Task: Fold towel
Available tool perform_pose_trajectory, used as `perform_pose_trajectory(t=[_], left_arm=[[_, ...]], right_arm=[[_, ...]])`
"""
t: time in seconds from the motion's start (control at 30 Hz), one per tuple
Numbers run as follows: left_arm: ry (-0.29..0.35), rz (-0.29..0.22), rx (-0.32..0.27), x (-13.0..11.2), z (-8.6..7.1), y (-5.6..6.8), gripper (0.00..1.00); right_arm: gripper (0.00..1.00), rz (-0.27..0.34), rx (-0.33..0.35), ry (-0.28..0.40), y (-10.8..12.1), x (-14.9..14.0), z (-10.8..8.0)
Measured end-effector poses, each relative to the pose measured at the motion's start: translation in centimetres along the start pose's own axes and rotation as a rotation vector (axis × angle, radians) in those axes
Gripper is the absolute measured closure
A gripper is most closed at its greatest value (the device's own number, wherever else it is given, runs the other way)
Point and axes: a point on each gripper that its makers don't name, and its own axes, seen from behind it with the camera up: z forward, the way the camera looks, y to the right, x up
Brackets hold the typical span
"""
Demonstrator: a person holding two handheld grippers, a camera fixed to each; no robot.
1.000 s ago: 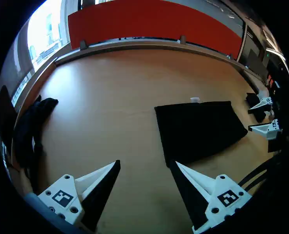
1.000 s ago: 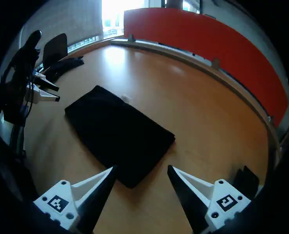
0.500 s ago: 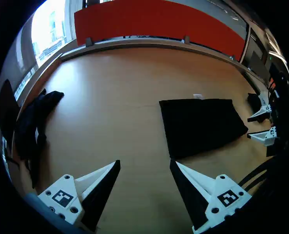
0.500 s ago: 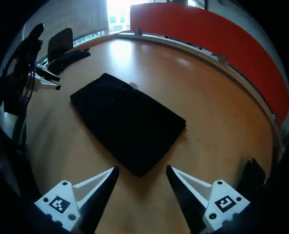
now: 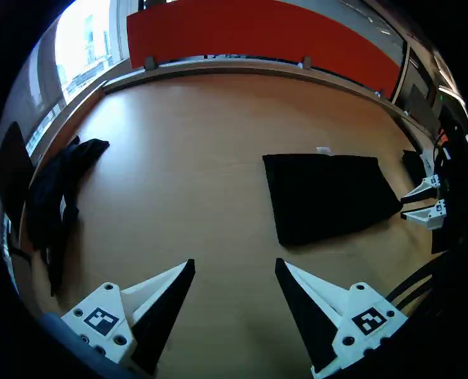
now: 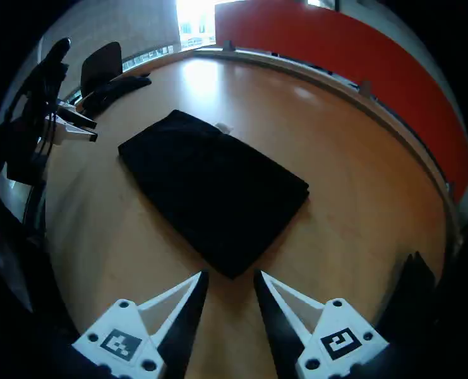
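Right gripper view puts the wooden table point(image 6: 372, 189) under everything. The black towel point(image 6: 215, 189) lies flat on it as a thick rectangle near the middle, with one corner aimed at your right tongs point(image 6: 229, 276).

That corner is where trouble could start. The cloth looks layered, so if you pinch only the top ply, I'd expect the stack to peel open rather than fold over. The tabletop looks smooth too, so a low, pushing approach may slide or rumple the whole towel instead of getting under its edge. Lifting from one corner alone would likely skew the fold, since your left tongs point(image 5: 234, 262) stand apart from the towel, off its left side and over bare wood.

The heap of dark clothing point(image 5: 60, 183) at the far left sits well away from the towel and shouldn't interfere. A small white tag point(image 6: 223, 127) pokes out at the towel's far edge.

Your right tongs stand just short of the near corner, fingers parted by a narrow gap, holding and touching nothing. Your left tongs are spread wide and are empty as well.
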Motion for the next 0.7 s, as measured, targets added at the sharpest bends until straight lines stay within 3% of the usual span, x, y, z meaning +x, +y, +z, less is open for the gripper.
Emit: perform_pose_trajectory(t=[0.27, 0.6, 0.7], left_arm=[[-0.001, -0.003, 0.003, -0.09, -0.2, -0.31, 0.06], [-0.002, -0.005, 0.001, -0.21, -0.26, -0.49, 0.06], [-0.004, -0.004, 0.001, -0.29, -0.26, -0.49, 0.06]], right_arm=[[0.72, 0.007, 0.014, -0.004, -0.17, -0.06, 0.16], [0.74, -0.007, 0.013, -0.008, -0.06, -0.13, 0.18], [0.83, -0.014, 0.01, -0.009, 0.03, -0.13, 0.09]])
